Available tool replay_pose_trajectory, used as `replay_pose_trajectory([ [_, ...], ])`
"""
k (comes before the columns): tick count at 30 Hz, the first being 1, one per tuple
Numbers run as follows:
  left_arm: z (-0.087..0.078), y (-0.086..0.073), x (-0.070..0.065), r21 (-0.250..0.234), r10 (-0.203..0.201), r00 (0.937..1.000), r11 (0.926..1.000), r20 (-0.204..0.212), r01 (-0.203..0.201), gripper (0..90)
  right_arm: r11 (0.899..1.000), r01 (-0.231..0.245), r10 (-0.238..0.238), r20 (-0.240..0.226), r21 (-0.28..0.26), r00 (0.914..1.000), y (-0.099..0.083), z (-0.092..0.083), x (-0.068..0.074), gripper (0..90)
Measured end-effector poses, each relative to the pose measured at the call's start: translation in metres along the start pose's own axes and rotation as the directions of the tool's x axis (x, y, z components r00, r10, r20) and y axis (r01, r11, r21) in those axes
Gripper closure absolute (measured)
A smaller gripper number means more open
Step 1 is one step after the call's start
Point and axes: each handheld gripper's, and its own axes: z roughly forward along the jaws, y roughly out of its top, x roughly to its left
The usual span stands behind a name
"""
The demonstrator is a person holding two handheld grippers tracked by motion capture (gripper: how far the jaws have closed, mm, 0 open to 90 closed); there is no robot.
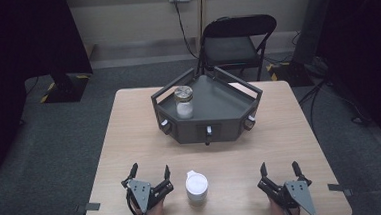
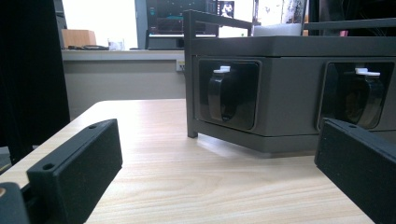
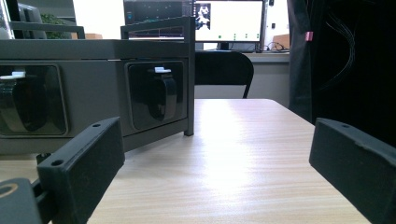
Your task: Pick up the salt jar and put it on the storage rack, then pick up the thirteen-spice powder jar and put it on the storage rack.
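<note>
High view: left claw (image 1: 150, 172) and right claw (image 1: 279, 169) resting on desk (image 1: 130, 136), both gaping wide, gripping nothing. White lidded cup (image 1: 197, 185) sitting between them, nearer left claw. Glass jar (image 1: 183, 102) standing in dark tray (image 1: 220, 128).

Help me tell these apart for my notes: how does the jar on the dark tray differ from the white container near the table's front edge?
The glass jar is see-through, white in its lower part, with a metal lid; the white container is opaque white all over. The jar stands inside the dark tray, while the container sits on the bare wooden table between the two open tongs. Both stand upright and untouched.
</note>
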Motion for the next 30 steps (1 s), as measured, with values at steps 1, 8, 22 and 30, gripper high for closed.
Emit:
replay_pose_trajectory([
  [1,0.0,0.0,0.0,0.0,0.0,1.0,1.0,0.0,0.0,0.2,1.0,0.0,0.0,0.0,0.0,1.0,0.0,0.0,0.0,1.8],
  [8,0.0,0.0,0.0,0.001,0.0,1.0,1.0,0.002,0.0,0.2,1.0,0.0,0.0,0.0,0.0,1.0,0.0,0.0,0.0,1.7],
  [22,0.0,0.0,0.0,0.002,0.0,1.0,1.0,0.001,0.0,0.2,1.0,-0.001,0.001,-0.001,0.012,1.0,0.002,0.002,0.0,1.7],
  [30,0.0,0.001,0.0,0.004,0.003,1.0,1.0,0.0,-0.003,0.2,1.0,0.0,0.001,-0.064,0.019,0.998,0.018,0.003,0.001,0.0],
])
